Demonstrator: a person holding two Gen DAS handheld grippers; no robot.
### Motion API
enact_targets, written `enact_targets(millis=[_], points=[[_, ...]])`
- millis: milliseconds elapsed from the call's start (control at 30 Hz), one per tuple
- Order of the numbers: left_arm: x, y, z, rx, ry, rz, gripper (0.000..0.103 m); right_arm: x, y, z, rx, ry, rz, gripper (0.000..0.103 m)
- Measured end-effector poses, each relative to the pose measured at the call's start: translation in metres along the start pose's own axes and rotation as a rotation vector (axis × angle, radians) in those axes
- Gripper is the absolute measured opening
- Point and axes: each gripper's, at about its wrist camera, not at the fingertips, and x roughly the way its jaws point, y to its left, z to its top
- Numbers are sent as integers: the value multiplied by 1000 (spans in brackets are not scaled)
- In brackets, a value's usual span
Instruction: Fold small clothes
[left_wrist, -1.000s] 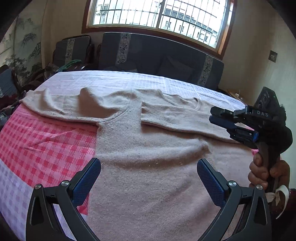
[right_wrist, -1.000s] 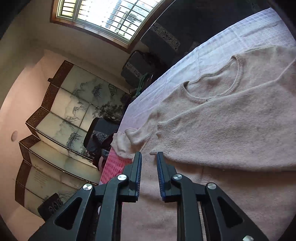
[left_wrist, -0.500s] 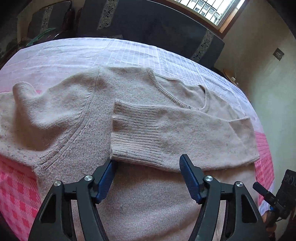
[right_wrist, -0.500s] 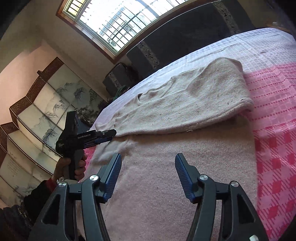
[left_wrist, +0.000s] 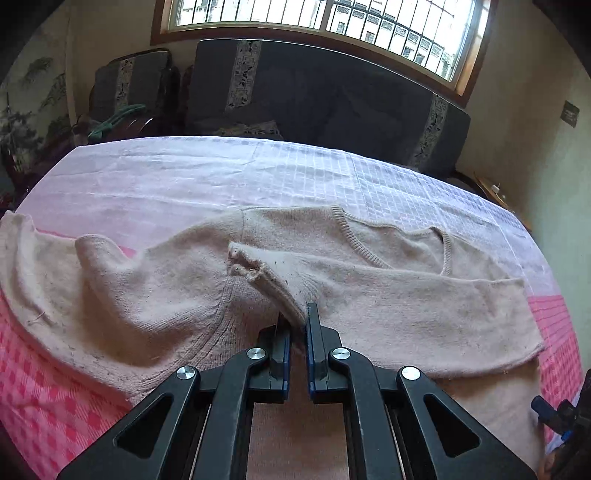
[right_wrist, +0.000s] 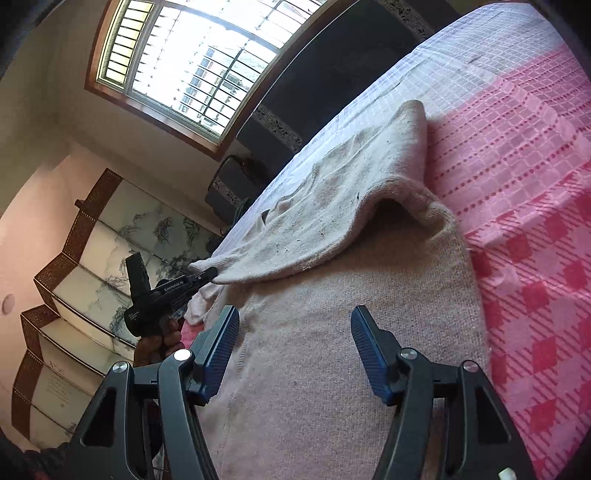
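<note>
Left tool (left_wrist: 298, 325), open half second ago, now pinching folded sleeve cuff (left_wrist: 258, 275) of sweater (left_wrist: 388, 295), lifting it; right tool (right_wrist: 293, 345) hovering wide open, holding nothing. Sleeve refold starting.

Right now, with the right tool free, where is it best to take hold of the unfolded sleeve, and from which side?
Probably at the cuff end of the unfolded sleeve, which lies spread toward the table's left edge. Come from above the cuff, fingers across its width: the knit lies flat and limp there. The left tool already pinches the folded sleeve; the right tool is open.

A pink checked cloth (left_wrist: 48, 402) covers the bed, with a dark sofa (left_wrist: 332, 99), barred window (right_wrist: 184, 66) and painted screen (right_wrist: 92, 258) beyond.
</note>
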Motion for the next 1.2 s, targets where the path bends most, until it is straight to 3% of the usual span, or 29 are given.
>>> enact_targets(millis=[267,467,533,600,667,733,833,900,1000,1100,1200], points=[[20,10,-19,-9,-3,7,11,-1,-4,4,12,-23,19,60],[-24,44,-16,-132,-36,-47,20,1,-2,4,-7,-17,-5,61],[-54,70,-17,-188,-97,-60,38,0,-3,2,-6,-19,-7,61],[-82,107,-17,-264,-156,-48,75,1,-2,2,-8,-20,-12,61],[-106,153,-18,-353,-211,-8,76,2,0,1,-12,-20,-21,61],[-118,203,-15,-433,-212,33,76,2,2,-1,-18,-19,-29,62],[-125,282,-10,-568,-191,3,76,3,7,-3,-24,-19,-40,62],[-126,328,-8,-655,-185,24,76,5,9,-3,-29,-18,-48,63],[-117,382,-4,-769,-166,-37,71,8,12,-3,-41,-13,-67,63],[-100,412,4,-785,-115,-54,61,11,14,-3,-56,-6,-95,63],[-79,430,14,-772,-58,-41,61,13,15,-3,-70,3,-123,64]])
